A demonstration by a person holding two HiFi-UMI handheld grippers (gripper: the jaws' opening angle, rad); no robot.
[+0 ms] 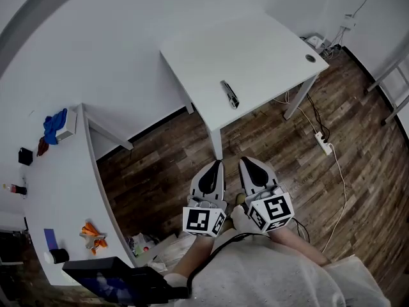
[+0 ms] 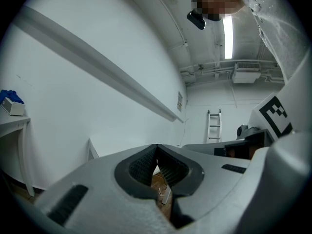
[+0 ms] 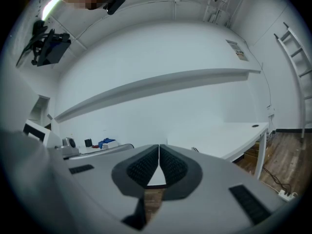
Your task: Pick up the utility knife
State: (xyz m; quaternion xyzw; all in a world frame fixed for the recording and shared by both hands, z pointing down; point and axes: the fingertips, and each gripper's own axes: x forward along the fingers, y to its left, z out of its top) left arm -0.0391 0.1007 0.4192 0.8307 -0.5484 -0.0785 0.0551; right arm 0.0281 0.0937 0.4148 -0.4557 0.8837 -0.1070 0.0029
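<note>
The utility knife [image 1: 229,94], dark with a silver body, lies on the white table [image 1: 268,50] near its front edge. Both grippers hover over the wood floor, short of that table and pointing toward it. My left gripper [image 1: 218,165] is shut, its ribbed pads [image 2: 146,165] meeting at the tips with nothing between them. My right gripper [image 1: 245,162] is shut and empty too, its pads [image 3: 173,167] pressed together. In the right gripper view a small dark shape [image 3: 195,150] on the table top [image 3: 229,135], right of the jaws, may be the knife.
A second white table [image 1: 57,190] at the left holds a blue cloth [image 1: 55,126], an orange tool [image 1: 93,233] and small dark items. A power strip [image 1: 323,143] and cables lie on the floor at the right. A ladder [image 1: 395,85] stands at the far right.
</note>
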